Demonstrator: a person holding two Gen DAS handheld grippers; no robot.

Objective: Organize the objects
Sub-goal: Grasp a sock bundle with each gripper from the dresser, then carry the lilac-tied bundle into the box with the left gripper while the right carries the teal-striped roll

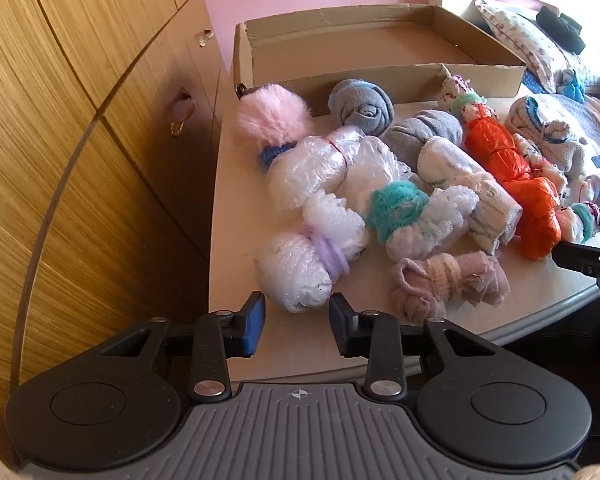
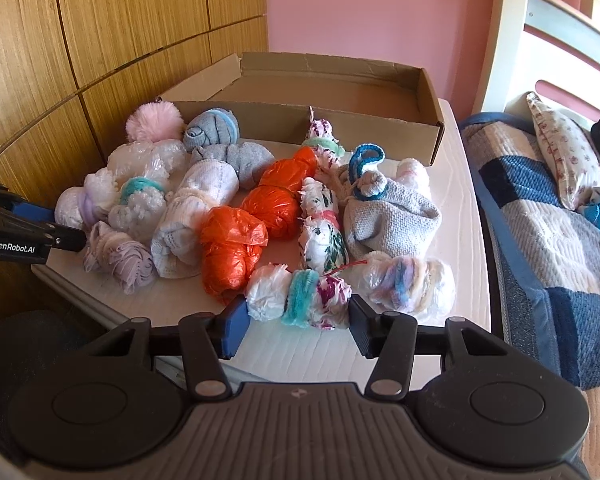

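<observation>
Your left gripper [image 1: 297, 322] has closed down around the near end of the white bundle [image 1: 300, 264]; your right gripper [image 2: 296, 330] brackets the teal-banded bundle [image 2: 300, 294], pads touching.

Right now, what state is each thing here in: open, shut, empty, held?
cardboard box: open, no lid, nothing seen inside.
left gripper: jaws shut on purple-banded bundle.
right gripper: jaws either side of nearest teal-banded bundle; cannot tell if they press.
orange bag bundle: tied, lying on table.
grey sock roll: rolled up, outside the box.
wardrobe doors: shut.
</observation>
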